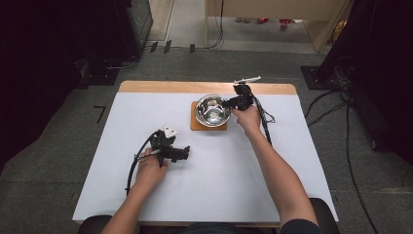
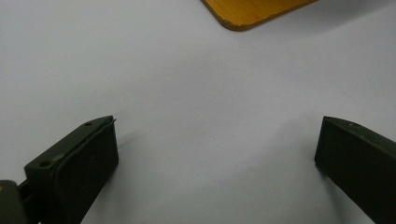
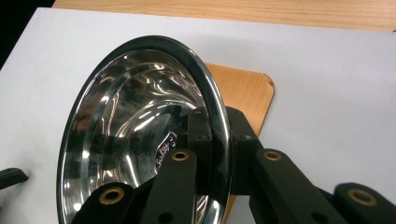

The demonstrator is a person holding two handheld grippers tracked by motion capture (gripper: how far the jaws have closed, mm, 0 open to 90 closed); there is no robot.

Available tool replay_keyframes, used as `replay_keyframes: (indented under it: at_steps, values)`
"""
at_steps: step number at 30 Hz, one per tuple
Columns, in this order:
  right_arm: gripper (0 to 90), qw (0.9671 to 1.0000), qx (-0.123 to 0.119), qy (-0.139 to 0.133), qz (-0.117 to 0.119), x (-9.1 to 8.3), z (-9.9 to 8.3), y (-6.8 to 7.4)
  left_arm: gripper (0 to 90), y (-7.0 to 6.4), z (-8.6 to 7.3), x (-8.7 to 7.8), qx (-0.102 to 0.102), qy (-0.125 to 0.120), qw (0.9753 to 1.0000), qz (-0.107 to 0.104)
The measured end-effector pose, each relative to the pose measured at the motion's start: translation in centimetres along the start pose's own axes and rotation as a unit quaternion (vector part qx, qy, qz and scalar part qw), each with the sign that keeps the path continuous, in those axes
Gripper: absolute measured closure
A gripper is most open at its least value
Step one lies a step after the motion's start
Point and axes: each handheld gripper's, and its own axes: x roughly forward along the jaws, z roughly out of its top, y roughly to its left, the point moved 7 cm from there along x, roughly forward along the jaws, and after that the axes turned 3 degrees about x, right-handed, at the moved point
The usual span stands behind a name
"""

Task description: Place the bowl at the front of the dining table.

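Your left hand [image 1: 148,170] rests low on the table and holds the left gripper [image 1: 185,152]. Its jaws point to the right and stand wide apart with nothing between them. Your right arm reaches far forward. Your right hand [image 1: 249,118] holds the right gripper [image 1: 230,103], and its jaws are pinched tight on a thin rim.

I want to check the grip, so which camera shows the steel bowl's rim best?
The right gripper view: the steel bowl shows close up, its rim pinched between the right gripper jaws. The high view shows the bowl small on the wooden board. The left gripper view shows just a board corner.
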Motion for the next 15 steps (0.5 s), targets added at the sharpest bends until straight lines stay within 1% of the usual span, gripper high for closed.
replay_keyframes:
  at_steps: [8, 11, 15]
  values:
    - [83.3, 1.0000, 0.007, -0.005, -0.003, 0.6, 0.4, 0.3, 0.0, 0.0, 0.0, 0.0, 0.000, 0.000, 1.0000, 0.000]
    - [83.3, 0.9999, 0.010, -0.001, -0.004, 0.9, 0.3, 0.3, 0.0, 0.0, 0.0, 0.0, 0.000, 0.000, 1.0000, 0.000]
    - [83.3, 0.9999, 0.017, -0.004, 0.000, 1.2, 0.4, 0.2, 0.0, 0.0, 0.0, 0.0, 0.000, 0.000, 1.0000, 0.000]
